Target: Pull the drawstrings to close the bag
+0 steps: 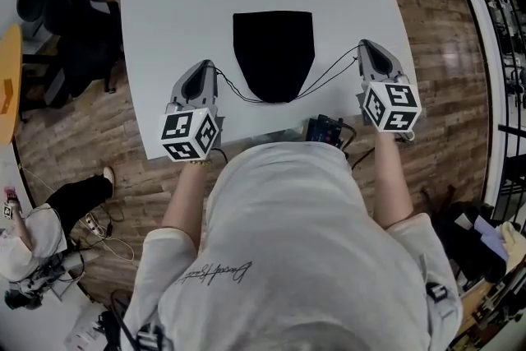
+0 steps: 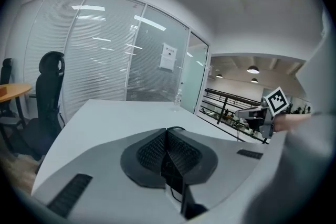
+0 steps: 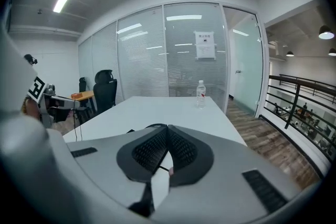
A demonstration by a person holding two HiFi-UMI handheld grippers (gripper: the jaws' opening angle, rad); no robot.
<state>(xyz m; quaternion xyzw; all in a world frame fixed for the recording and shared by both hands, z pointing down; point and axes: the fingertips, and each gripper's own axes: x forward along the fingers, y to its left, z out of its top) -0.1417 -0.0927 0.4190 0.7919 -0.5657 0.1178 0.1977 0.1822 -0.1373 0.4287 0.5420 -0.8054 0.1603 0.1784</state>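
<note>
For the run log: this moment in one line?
left gripper: shut on left drawstring | right gripper: shut on right drawstring | bag: mouth gathered

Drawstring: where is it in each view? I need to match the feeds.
Head view: drawstring runs from the black bag's near end out to left claw and right claw.
Left gripper view: thin loop just above the shut claw, centre.
Right gripper view: thin loop above the shut claw, centre.
Shared: white table.
</note>
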